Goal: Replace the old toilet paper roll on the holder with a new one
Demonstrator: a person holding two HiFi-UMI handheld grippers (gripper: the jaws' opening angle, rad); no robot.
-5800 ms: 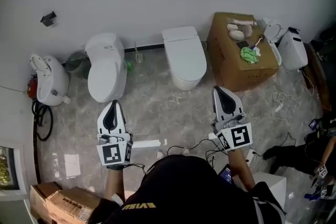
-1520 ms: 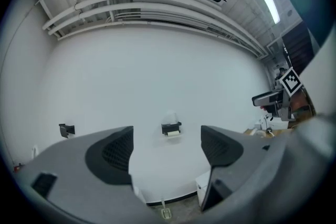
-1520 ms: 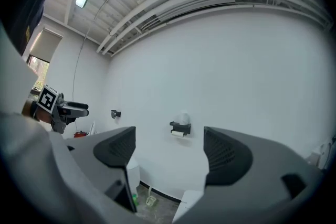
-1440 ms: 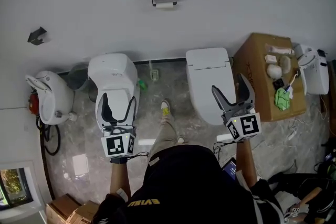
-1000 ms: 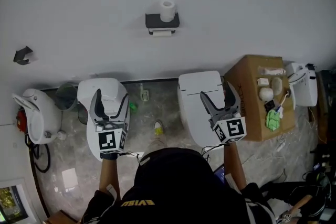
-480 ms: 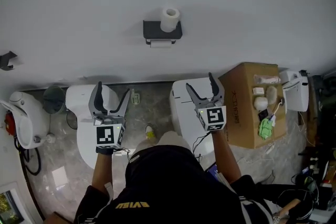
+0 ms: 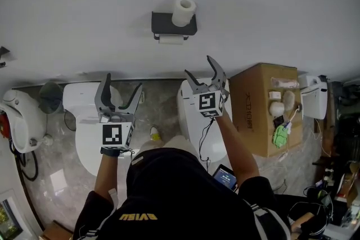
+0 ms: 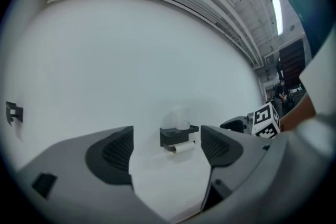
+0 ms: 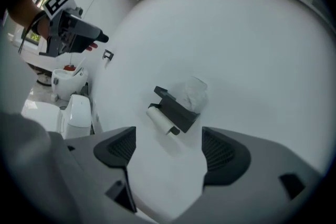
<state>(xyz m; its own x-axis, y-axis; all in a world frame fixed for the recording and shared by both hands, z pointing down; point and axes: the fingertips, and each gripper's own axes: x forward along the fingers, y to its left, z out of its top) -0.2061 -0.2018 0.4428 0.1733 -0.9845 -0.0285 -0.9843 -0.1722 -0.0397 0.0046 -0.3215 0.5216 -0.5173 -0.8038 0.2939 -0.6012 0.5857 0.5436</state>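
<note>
left tool raised, wide, empty | right tool higher, wide, empty, below holder

I count two paper rolls, an upper roll and a lower roll, on one holder. Two grippers: left gripper, right gripper. Two toilets: left toilet, right toilet. Two other white fixtures: left fixture, right fixture. One box. One wall bracket.
</note>
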